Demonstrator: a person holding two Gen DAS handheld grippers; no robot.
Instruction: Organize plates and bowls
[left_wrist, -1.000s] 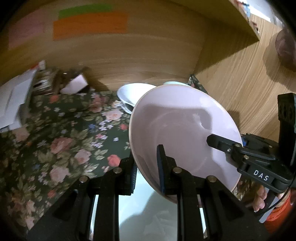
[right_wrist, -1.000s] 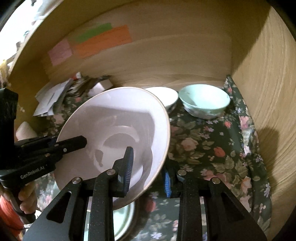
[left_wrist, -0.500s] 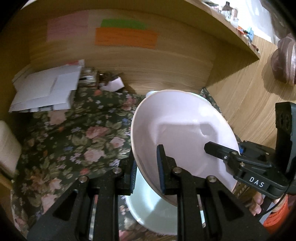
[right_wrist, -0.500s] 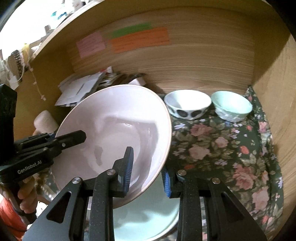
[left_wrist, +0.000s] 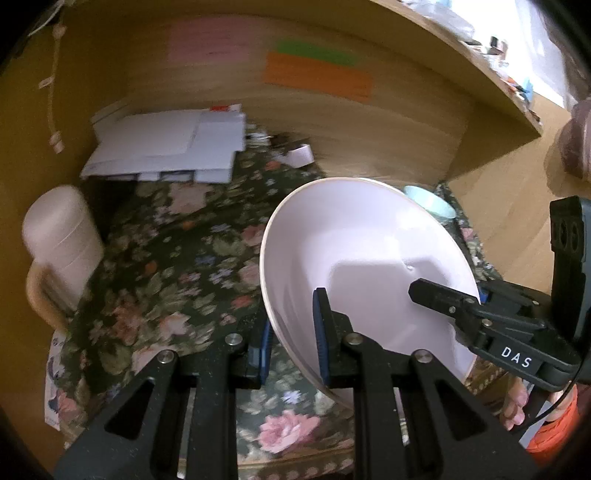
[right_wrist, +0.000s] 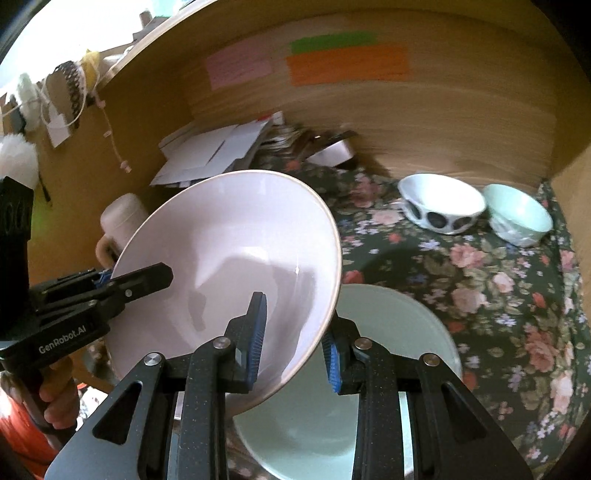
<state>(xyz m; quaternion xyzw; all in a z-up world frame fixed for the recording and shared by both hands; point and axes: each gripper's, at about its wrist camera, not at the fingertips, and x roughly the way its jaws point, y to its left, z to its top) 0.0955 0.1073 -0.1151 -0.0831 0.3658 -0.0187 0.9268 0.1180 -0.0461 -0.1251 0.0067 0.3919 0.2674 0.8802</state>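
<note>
Two grippers share one big pink bowl (right_wrist: 229, 258), held tilted in the air above the flowered cloth (right_wrist: 498, 295). Left gripper (left_wrist: 293, 347): jaws pinching the bowl's left rim, one pad inside, one outside. Right gripper (right_wrist: 293, 343): jaws pinching the opposite rim, same way. Under the bowl, on the cloth, lies a pale green plate (right_wrist: 388, 369), partly hidden by bowl & gripper. Toward the back right of the surface, a white bowl w/ dark spots (right_wrist: 441, 208) and a mint bowl (right_wrist: 517, 214) stand just beside each other, near the wooden side wall. White papers (left_wrist: 166, 151) are piled at the back left; a cream mug (left_wrist: 59, 243) stands near the left wall.
</note>
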